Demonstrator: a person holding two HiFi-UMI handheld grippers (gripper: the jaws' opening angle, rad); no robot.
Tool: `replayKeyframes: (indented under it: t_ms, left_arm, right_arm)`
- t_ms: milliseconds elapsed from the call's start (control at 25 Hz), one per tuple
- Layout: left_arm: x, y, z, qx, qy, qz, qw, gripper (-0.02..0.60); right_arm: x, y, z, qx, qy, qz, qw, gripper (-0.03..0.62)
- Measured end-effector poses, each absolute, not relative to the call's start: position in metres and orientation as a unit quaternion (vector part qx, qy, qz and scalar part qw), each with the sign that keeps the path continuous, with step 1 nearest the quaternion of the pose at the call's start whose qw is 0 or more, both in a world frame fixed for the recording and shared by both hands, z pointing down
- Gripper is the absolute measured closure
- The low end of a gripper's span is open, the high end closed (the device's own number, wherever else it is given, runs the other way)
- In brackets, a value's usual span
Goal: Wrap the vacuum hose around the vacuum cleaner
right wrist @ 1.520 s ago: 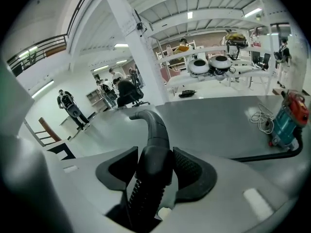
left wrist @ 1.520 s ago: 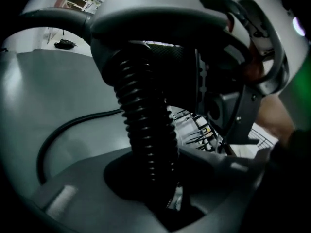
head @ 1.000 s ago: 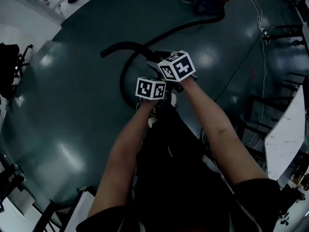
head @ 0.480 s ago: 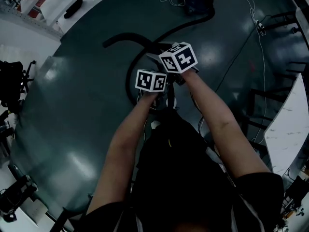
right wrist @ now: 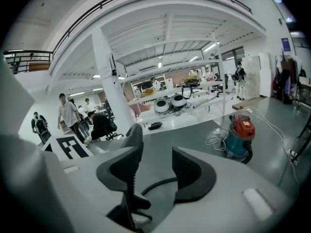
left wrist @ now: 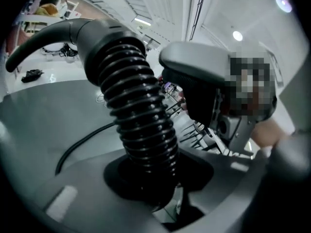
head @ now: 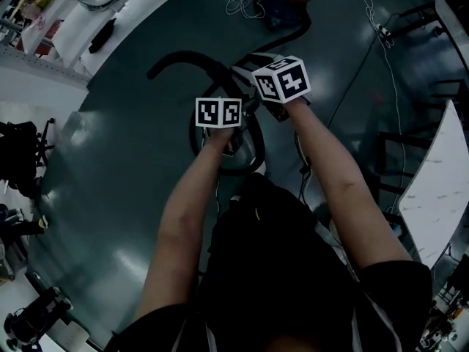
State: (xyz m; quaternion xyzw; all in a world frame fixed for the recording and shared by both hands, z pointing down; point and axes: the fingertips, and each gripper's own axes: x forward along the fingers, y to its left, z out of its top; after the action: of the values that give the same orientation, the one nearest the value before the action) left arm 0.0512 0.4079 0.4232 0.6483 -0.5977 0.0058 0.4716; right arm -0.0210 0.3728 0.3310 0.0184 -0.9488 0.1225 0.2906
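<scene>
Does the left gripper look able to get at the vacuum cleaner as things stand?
Probably not yet. The left gripper is shut on the hose, and the vacuum cleaner stands far off across the floor. Nothing blocks the way, but the person must step closer.

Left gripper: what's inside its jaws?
The black ribbed vacuum hose, clamped, running up to its curved handle. The left gripper itself covers the hose below the grip.

Left gripper (left wrist: 156, 191): jaws closed on the black ribbed hose (left wrist: 141, 115), its base seated in the dark pads. The hose rises from the grip and joins a smooth curved tube (left wrist: 58, 35) that bends up and left. A thin cable (left wrist: 80, 142) lies on the grey floor (left wrist: 43, 115), left of the hose.
</scene>
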Motion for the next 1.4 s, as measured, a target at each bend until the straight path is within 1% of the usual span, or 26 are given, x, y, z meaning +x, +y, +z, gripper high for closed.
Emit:
replayKeyframes:
  t_ms: [200,480,680,880,1040,1160,1320,1400]
  left_arm:
    - [0.022,0.371,0.4,0.629,-0.636,-0.021,0.446,0.448]
    - [-0.01,0.311,0.363,0.628,-0.659,-0.029,0.413,0.448]
    - [-0.028,0.275,0.331,0.622,-0.676,-0.026,0.394,0.448]
    - [-0.027,0.244,0.307,0.621,-0.683,-0.026,0.383,0.448]
    - [-0.014,0.222,0.287,0.63,-0.68,-0.028,0.375,0.446]
    - [0.0,0.205,0.266,0.642,-0.673,-0.026,0.365,0.446]
    - [0.014,0.191,0.238,0.658,-0.664,-0.048,0.352,0.448]
    - [0.017,0.186,0.226,0.661,-0.659,-0.068,0.352,0.448]
  right_arm:
    - [-0.003,0.333,0.325,0.045,-0.95,0.127,0.283,0.395]
    - [0.019,0.283,0.324,0.072,-0.948,0.144,0.273,0.401]
    - [0.029,0.265,0.319,0.061,-0.951,0.157,0.259,0.402]
    - [0.037,0.266,0.323,0.032,-0.952,0.162,0.257,0.383]
    - [0.041,0.269,0.335,0.017,-0.953,0.164,0.256,0.355]
    - [0.045,0.256,0.337,0.048,-0.957,0.153,0.24,0.336]
    - [0.058,0.238,0.347,0.093,-0.954,0.106,0.263,0.326]
    - [0.063,0.231,0.351,0.115,-0.95,0.104,0.272,0.327]
